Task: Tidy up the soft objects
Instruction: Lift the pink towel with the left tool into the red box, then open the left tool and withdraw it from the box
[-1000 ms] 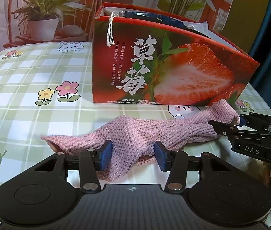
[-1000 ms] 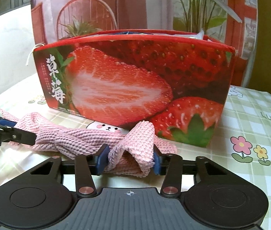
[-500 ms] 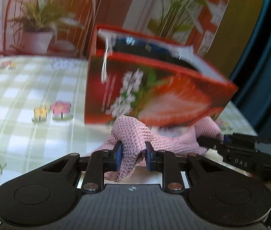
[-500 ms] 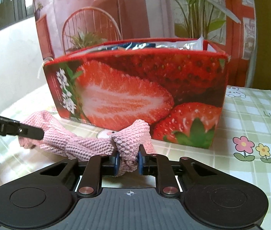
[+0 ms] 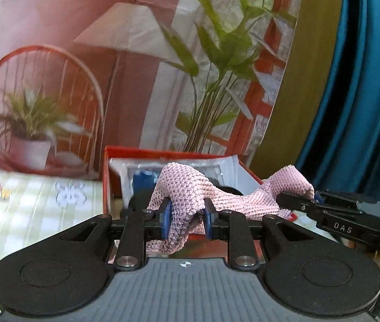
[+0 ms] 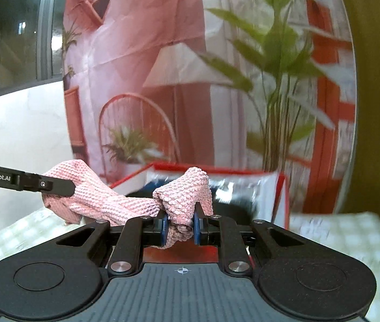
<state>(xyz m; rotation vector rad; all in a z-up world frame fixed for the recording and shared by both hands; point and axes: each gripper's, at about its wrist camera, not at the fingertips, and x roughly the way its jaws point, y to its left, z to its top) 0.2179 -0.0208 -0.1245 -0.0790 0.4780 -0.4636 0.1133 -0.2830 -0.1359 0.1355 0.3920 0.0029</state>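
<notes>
Transfer step: pink knitted cloth (image 5: pixel 187 187) clamped at both ends (left gripper (image 5: pixel 185 218), right gripper (image 6: pixel 180 226)), above red box (image 5: pixel 105 177). Next: lower inside, release.

Pink waffle-knit cloth (image 5: pixel 187 187) between my blue pads (image 5: pixel 166 216); red box (image 5: pixel 105 177); green-white checked tablecloth (image 5: pixel 28 214); teal curtain (image 5: pixel 364 80).

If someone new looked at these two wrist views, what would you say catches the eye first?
The pink knitted cloth stands out first, held in the air between the left gripper and the right gripper, each clamped on one end. Just behind and below it sits the open red box, already holding blurred blue and silvery items. Behind the box hangs a printed backdrop showing a lamp and plants.
</notes>
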